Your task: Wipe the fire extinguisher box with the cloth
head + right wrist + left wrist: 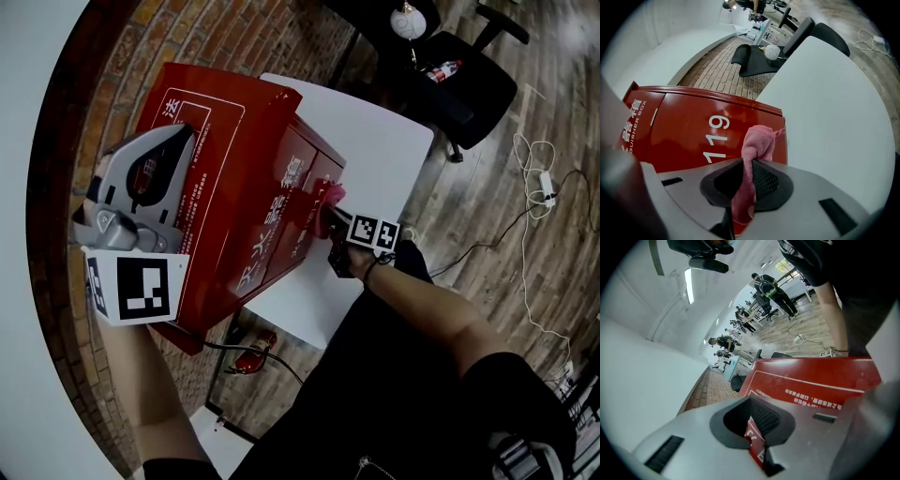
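On the worktop [375, 141], head view: the fire extinguisher box [253, 178] stands, left gripper [183, 136] atop it. Left gripper view: jaws closed, empty, probably steadying the box. Right gripper view: the right gripper [743, 185] clamps its jaws on the cloth [757, 145] at the box's front, for wiping.

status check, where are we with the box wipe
Left gripper shut, over box top. Right gripper shut on cloth, cloth at box front. Nothing in the way.

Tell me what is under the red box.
The red box stands on a white table, which shows bare beside it in the head view. The stretch of tabletop directly beneath the box is covered, so anything lying there cannot be seen.
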The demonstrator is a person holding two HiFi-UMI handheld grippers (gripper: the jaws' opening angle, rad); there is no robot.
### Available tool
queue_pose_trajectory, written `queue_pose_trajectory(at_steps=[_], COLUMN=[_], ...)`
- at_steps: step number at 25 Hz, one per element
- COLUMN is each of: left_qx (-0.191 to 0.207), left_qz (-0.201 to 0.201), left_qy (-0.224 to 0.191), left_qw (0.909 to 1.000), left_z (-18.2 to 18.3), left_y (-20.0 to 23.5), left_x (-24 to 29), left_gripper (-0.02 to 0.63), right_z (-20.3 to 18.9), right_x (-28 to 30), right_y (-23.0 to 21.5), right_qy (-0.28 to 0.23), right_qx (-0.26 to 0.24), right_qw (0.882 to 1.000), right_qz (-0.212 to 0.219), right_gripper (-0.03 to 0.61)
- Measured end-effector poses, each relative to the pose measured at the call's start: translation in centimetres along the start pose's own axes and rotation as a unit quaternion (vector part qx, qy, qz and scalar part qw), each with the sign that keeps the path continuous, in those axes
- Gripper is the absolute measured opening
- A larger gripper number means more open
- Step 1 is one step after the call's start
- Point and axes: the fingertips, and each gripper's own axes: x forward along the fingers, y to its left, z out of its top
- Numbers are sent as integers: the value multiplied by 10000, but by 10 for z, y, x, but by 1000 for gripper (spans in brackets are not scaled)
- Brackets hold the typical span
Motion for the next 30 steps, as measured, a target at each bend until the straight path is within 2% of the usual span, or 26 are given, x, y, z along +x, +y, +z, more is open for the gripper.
queue_pose_trajectory(at_steps=[30], left_qx=[-112], left_qz=[46], left_qy=[-11], left_qw=[9999], left_z=[0], left_y=[0], left_x=[0], left_gripper=[20], right_z=[17], right_x=[-44], right_y=[112], right_qy=[-122], right_qx=[188], right_qw=[9965], right_qz=[805], right_gripper=[61])
